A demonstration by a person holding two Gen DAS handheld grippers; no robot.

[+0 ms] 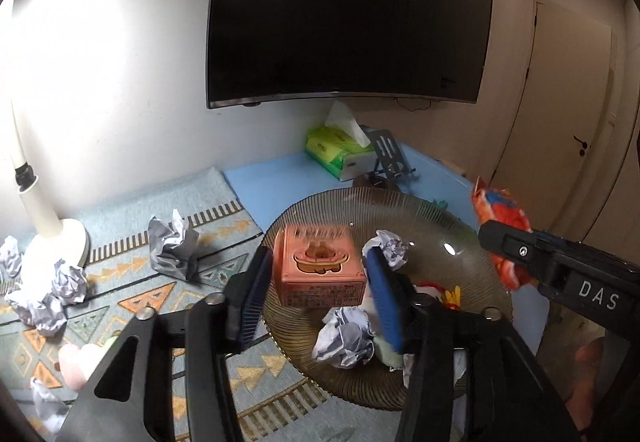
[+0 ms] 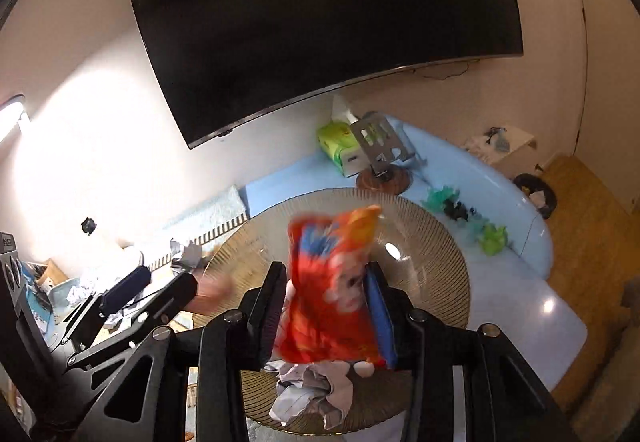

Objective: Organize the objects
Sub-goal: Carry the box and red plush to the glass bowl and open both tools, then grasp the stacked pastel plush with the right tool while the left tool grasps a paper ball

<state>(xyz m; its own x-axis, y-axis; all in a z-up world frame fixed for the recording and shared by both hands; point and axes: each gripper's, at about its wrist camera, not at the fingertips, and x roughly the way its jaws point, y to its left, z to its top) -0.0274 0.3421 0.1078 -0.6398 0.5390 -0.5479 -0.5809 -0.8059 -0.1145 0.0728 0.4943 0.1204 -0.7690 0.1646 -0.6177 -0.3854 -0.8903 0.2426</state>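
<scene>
Two grippers hang over the plate. Left gripper has jaws parted, the box loose between them; it could tumble onto paper balls. Right gripper pinches the bag; slippery foil may slide out.

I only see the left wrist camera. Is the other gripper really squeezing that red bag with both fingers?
Observer: Yes. The right wrist view shows the right gripper shut on the red snack bag, one finger on each side.
Child: What's under the bag?
Observer: From that camera, a crumpled paper ball on the glass plate shows just below the bag.
Child: Any mess I can't see?
Observer: Green crumpled scraps lie on the blue mat, right of the plate.
</scene>
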